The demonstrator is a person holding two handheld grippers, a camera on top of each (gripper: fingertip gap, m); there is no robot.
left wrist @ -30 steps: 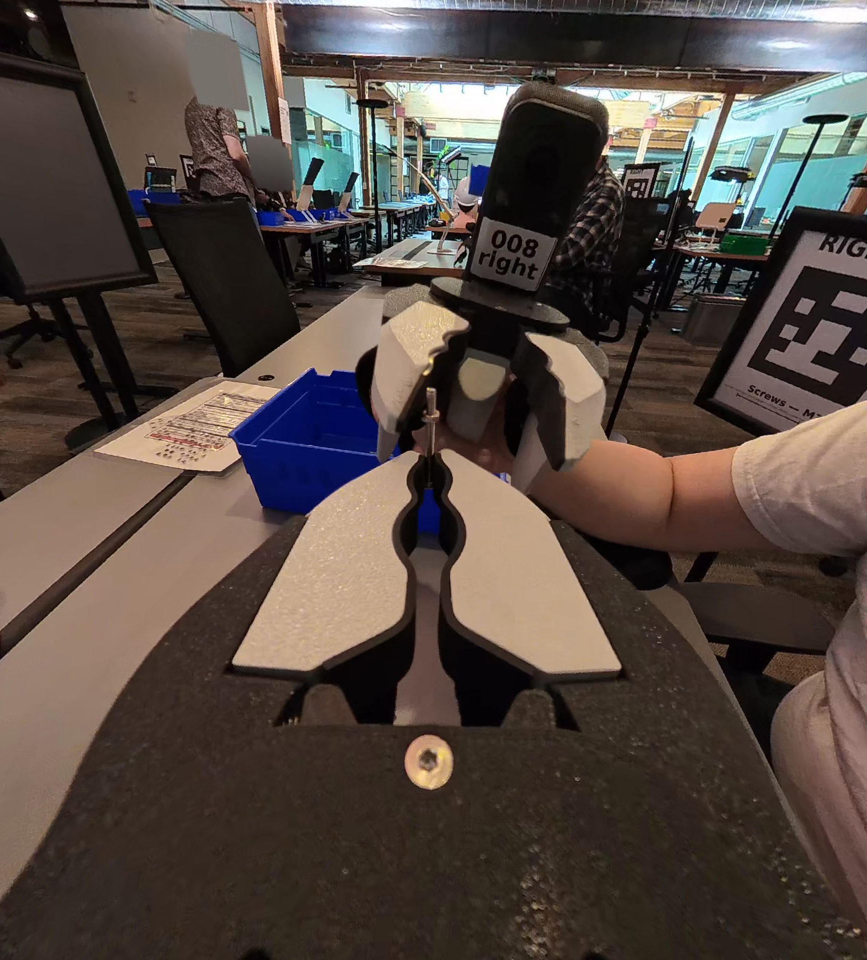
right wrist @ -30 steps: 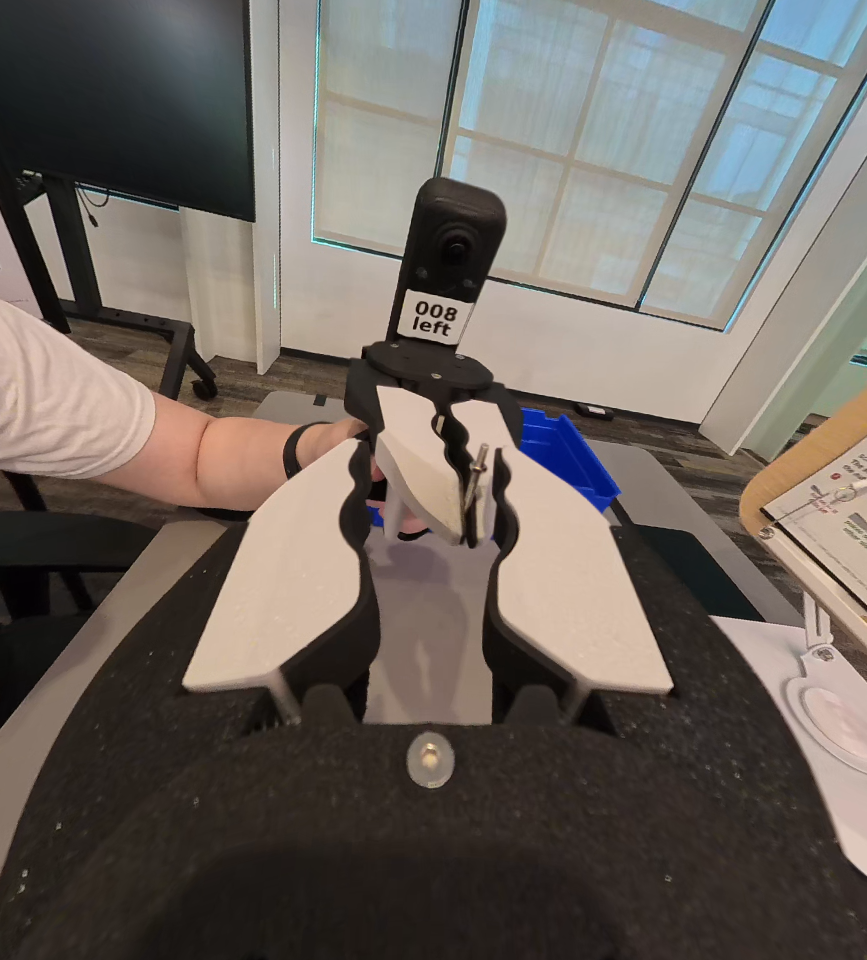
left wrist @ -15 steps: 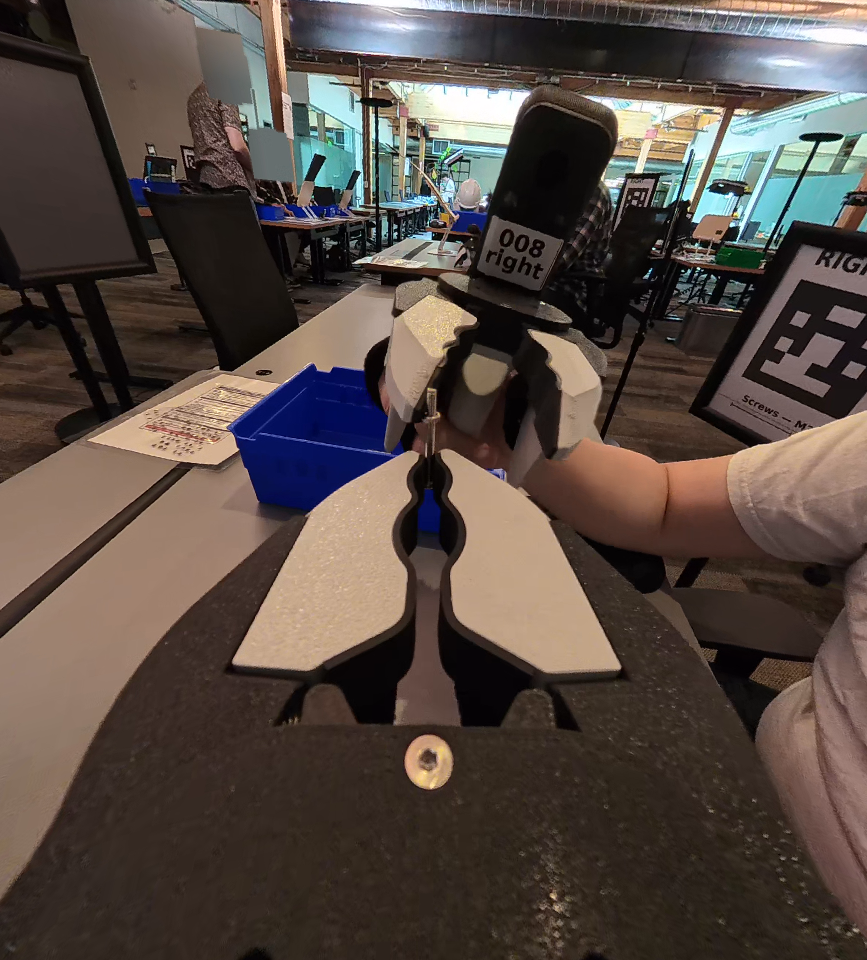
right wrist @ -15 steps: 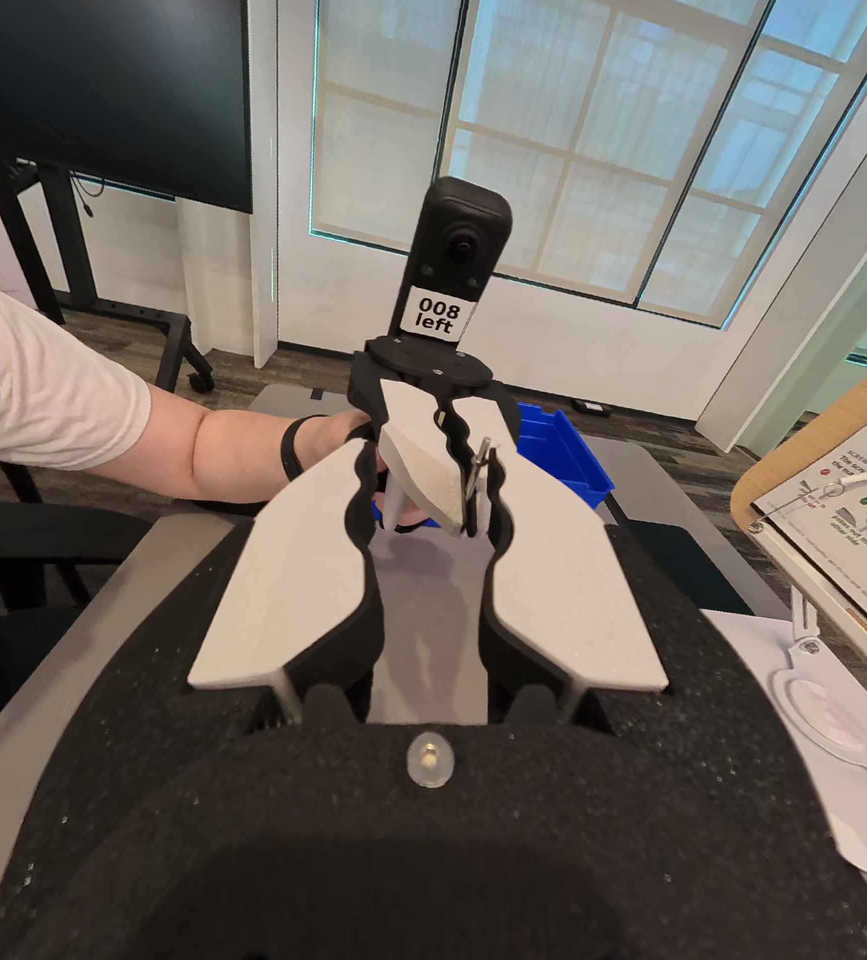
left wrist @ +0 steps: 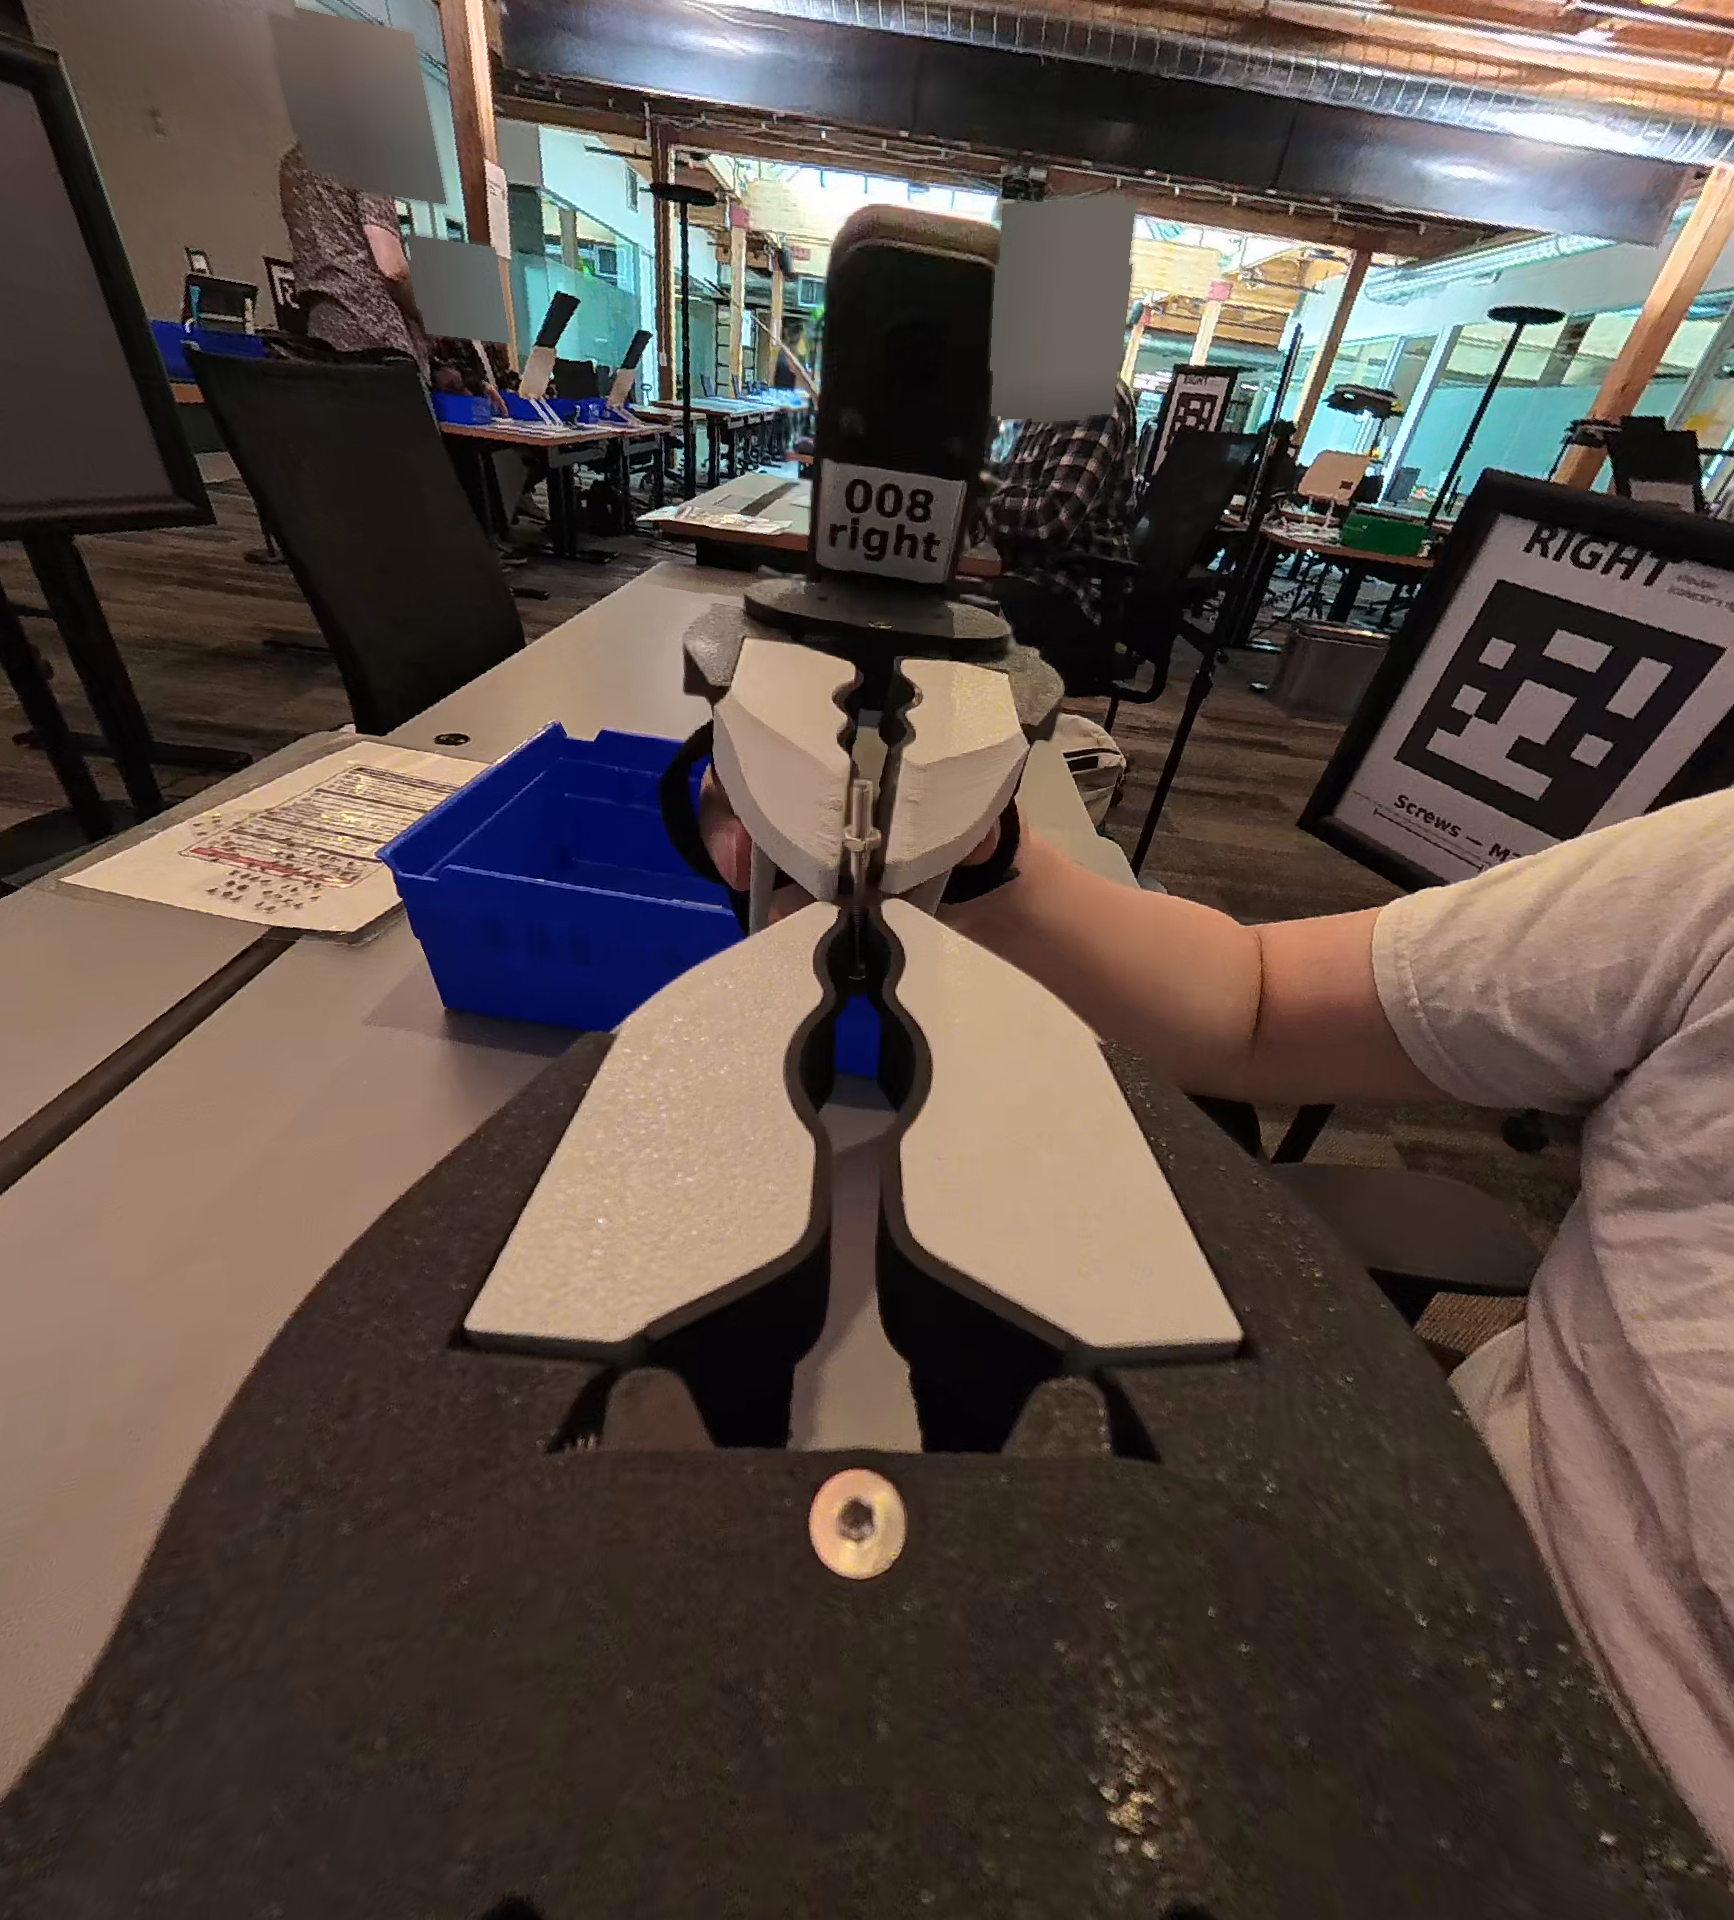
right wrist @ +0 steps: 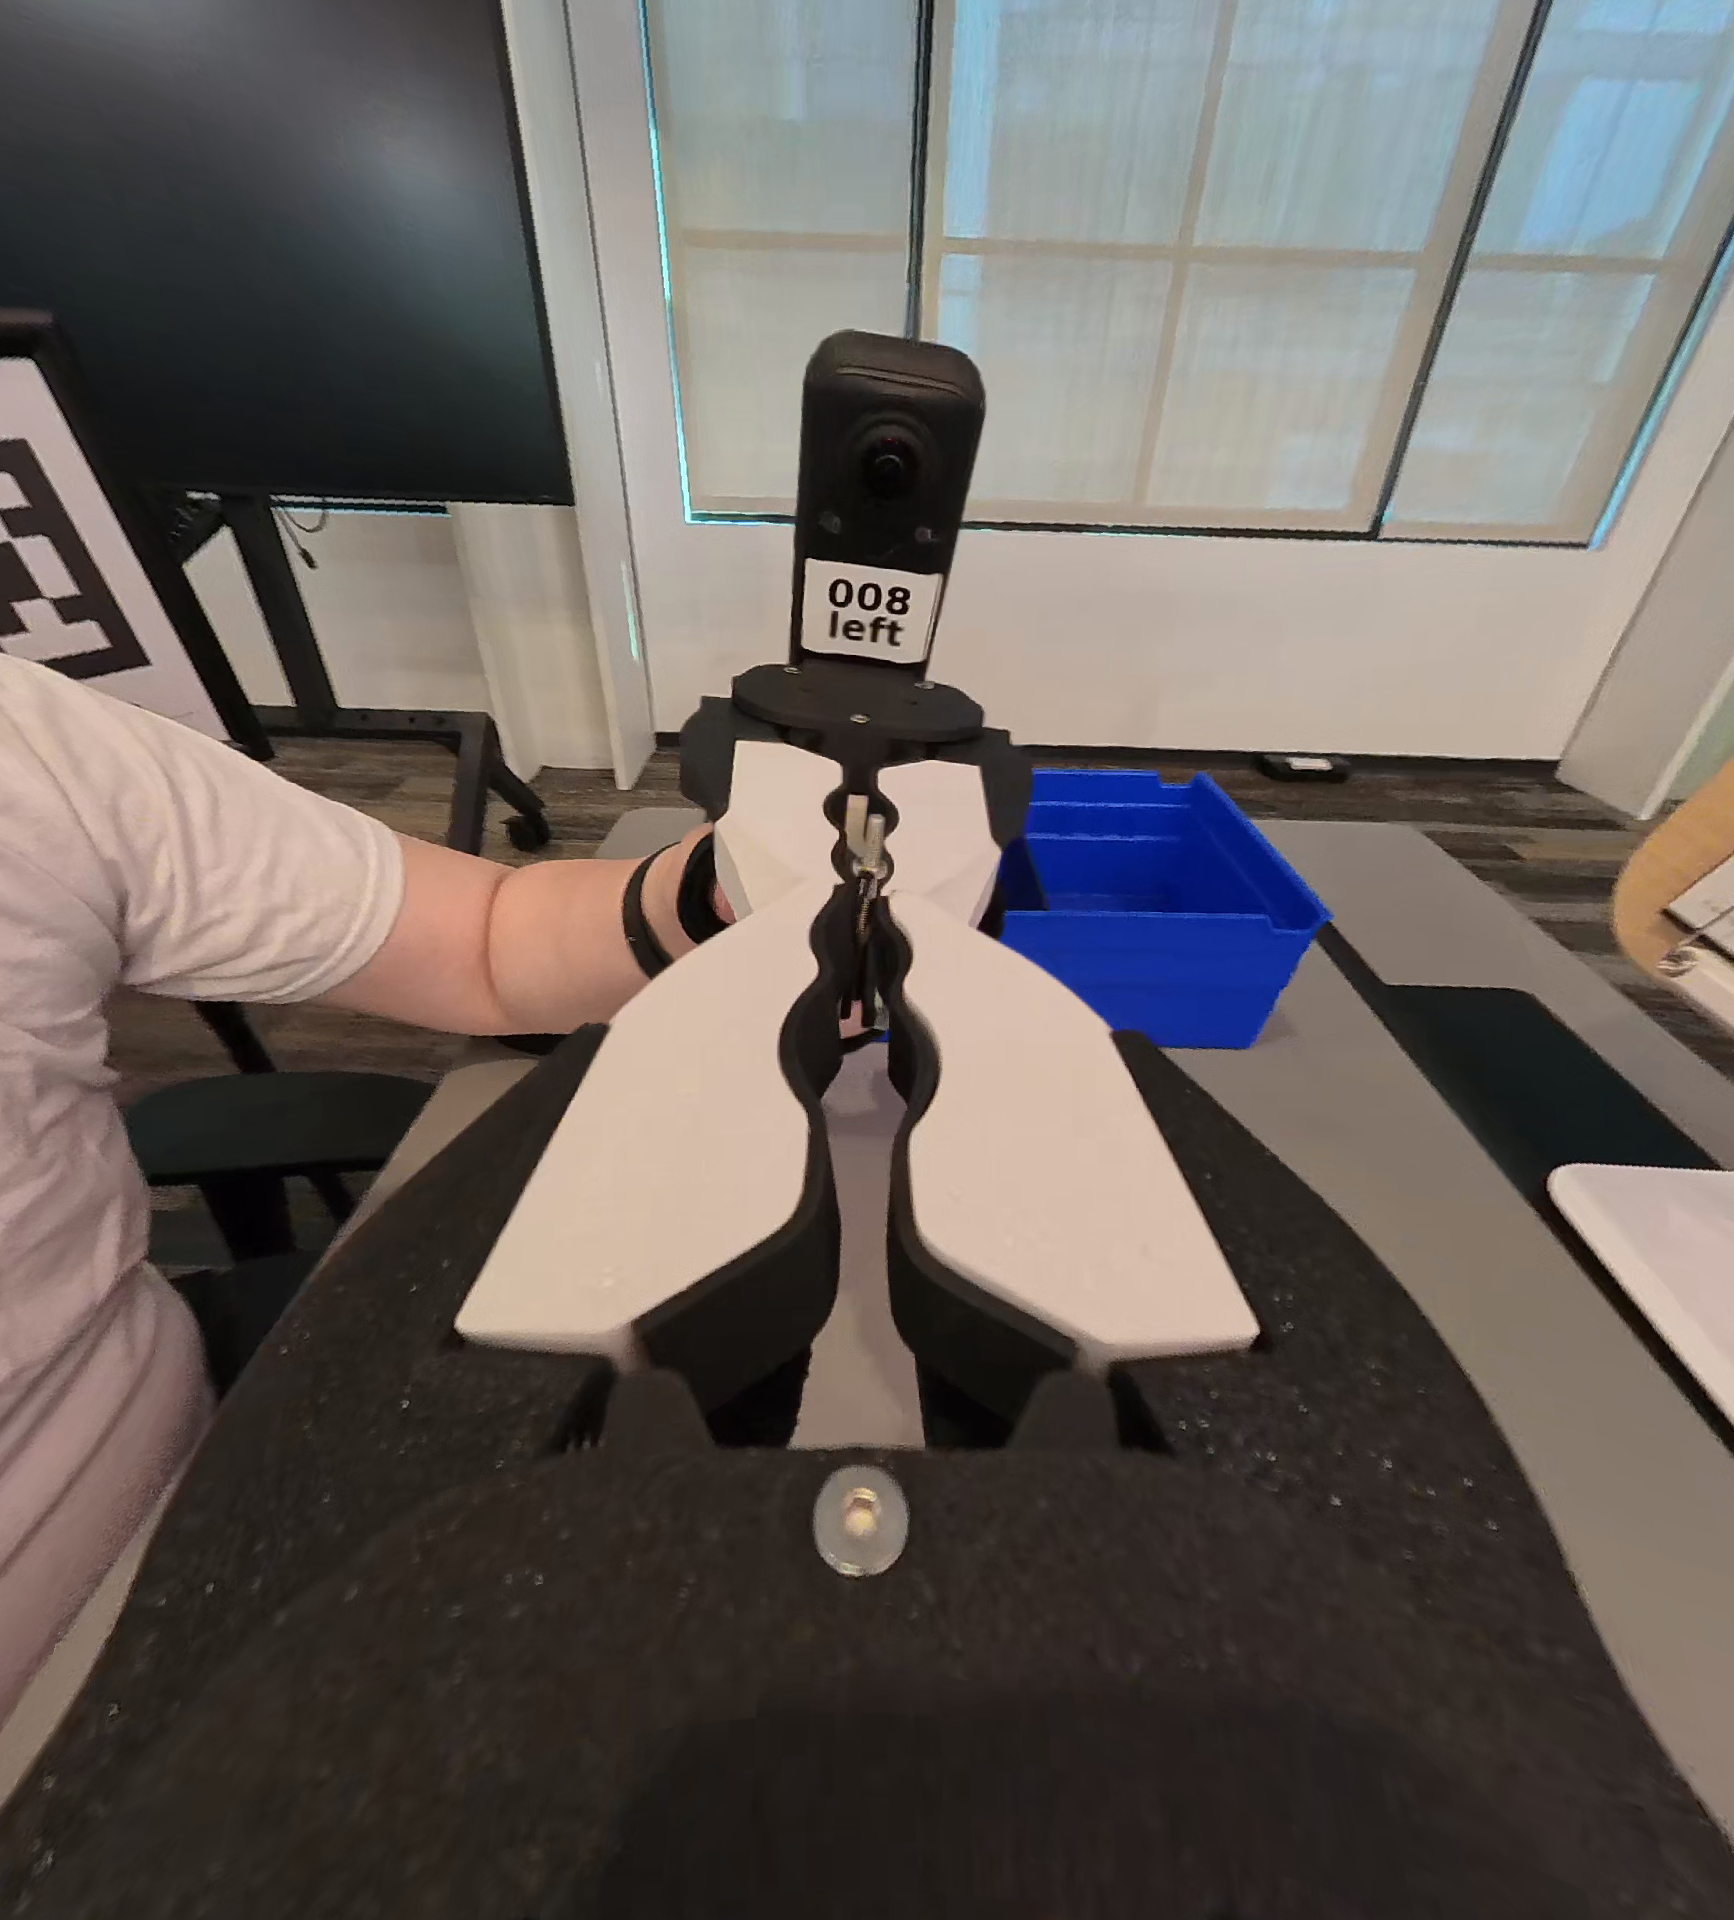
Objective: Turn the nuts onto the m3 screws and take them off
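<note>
a: left wrist view first. what have the left tongs [left wrist: 855, 914] got?
b: they're closed down to a thin slit at the tips, pinching the lower end of the screw [left wrist: 857, 831]. its long axis stands about upright, free end pointing up, with a small nut [left wrist: 858, 837] partway along the shaft.
a: and the right tongs [left wrist: 868, 821]?
b: facing the camera just behind, drawn together around the nut, above the blue bin [left wrist: 572, 883] on the grey counter [left wrist: 115, 1195].
a: right wrist view?
b: the right tongs [right wrist: 865, 914] are nearly closed on something at the tips; i take it for the nut, though it's too small to be sure. the screw [right wrist: 861, 904] runs from them towards the left tongs [right wrist: 863, 831], roughly along the line of sight, and those are closed on its far end. the blue bin [right wrist: 1154, 935] sits to the right.
</note>
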